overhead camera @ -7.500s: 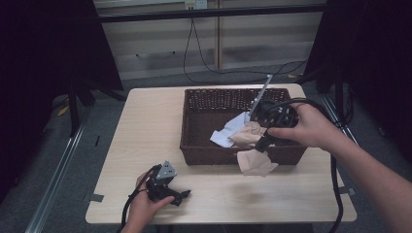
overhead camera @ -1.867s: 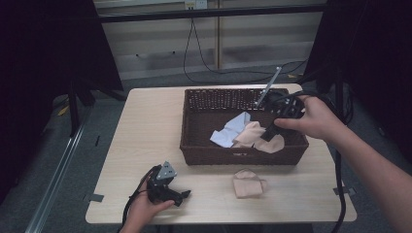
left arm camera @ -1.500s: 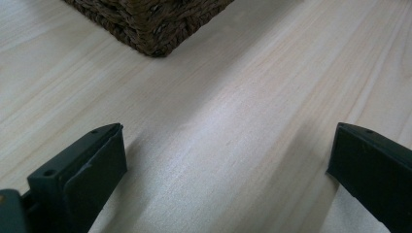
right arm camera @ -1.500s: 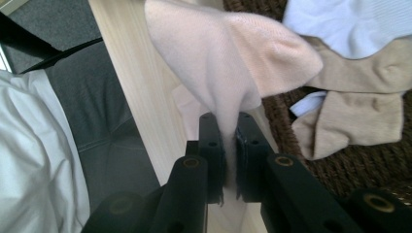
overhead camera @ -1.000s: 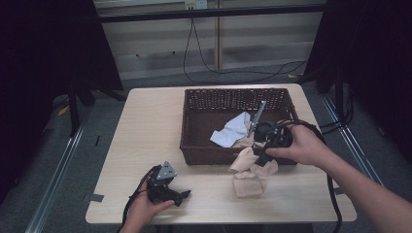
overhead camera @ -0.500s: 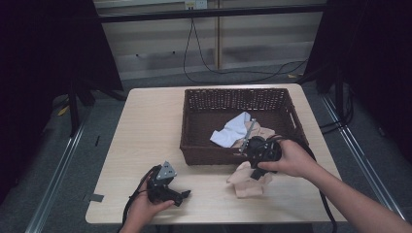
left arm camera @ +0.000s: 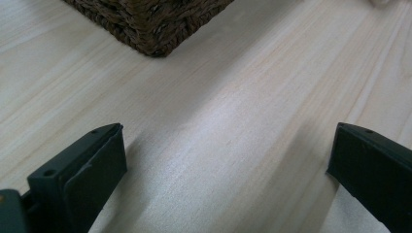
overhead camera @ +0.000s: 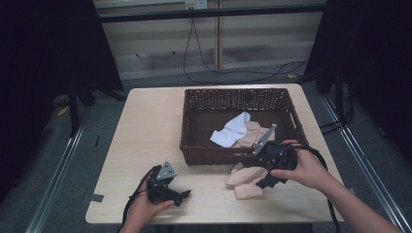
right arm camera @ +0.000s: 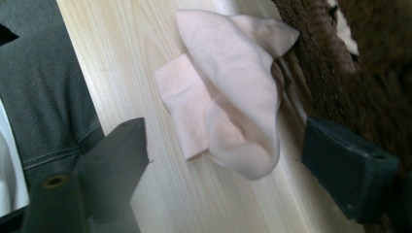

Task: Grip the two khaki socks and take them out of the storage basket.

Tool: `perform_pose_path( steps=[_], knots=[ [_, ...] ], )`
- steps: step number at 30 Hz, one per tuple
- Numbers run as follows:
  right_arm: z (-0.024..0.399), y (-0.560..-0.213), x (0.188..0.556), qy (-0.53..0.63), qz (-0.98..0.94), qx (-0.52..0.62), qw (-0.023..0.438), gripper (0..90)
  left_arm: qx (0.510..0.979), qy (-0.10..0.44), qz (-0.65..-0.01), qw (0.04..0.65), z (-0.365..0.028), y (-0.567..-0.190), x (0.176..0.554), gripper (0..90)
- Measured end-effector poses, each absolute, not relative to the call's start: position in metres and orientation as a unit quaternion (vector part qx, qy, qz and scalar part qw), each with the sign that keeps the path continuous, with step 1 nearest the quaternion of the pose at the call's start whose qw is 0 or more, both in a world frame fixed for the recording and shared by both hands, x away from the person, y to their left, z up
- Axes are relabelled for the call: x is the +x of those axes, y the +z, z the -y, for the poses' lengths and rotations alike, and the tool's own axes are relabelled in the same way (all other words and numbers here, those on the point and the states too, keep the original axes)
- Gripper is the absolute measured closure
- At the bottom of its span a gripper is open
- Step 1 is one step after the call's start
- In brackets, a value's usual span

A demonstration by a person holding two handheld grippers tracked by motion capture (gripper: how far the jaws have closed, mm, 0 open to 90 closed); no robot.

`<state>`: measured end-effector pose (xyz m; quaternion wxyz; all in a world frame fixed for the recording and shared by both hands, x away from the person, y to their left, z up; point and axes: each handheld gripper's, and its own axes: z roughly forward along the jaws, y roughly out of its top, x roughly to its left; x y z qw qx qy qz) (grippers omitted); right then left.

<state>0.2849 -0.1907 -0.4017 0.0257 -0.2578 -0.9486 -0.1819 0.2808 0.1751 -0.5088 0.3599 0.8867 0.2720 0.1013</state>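
Two pale pink socks (overhead camera: pixel 244 180) lie in a small heap on the table just in front of the brown wicker basket (overhead camera: pixel 209 156). In the right gripper view the crumpled sock (right arm camera: pixel 243 102) rests on a flat folded one (right arm camera: pixel 180 104). My right gripper (right arm camera: pixel 223 133) has just been opening its jaws; they stand on either side of the heap without pressing on it. From above, the right gripper (overhead camera: pixel 263 181) hovers low over the socks. The left gripper (overhead camera: pixel 180 195) rests open near the front edge, over bare wood (left arm camera: pixel 226 141).
Inside the basket lie a white cloth (overhead camera: pixel 232 131) and another pale pink piece (overhead camera: pixel 252 133). The basket wall (right arm camera: pixel 350 73) runs close beside my right jaw. The table's front edge and grey trouser cloth (right arm camera: pixel 43 97) lie beyond the other jaw. A basket corner (left arm camera: pixel 145 24) lies ahead of the left gripper.
The right gripper carried a pink sock out of the basket, sank to the table in front of it, and opened, leaving the sock on the earlier one. The left gripper stayed put.
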Motion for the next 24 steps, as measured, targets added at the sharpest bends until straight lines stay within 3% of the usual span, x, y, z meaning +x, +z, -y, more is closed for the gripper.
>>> perform_pose_path(
  steps=[9,24],
  knots=[
    [0.22,-0.427,0.266,-0.224,0.934,-0.278,0.008,5.1,0.886,0.101,-0.272,0.36,-0.175,-0.509,0.281,0.0],
    [0.249,-0.475,0.246,-0.268,0.908,-0.32,-0.027,2.7,0.886,0.101,-0.272,0.361,-0.175,-0.509,0.281,0.0]
  ],
)
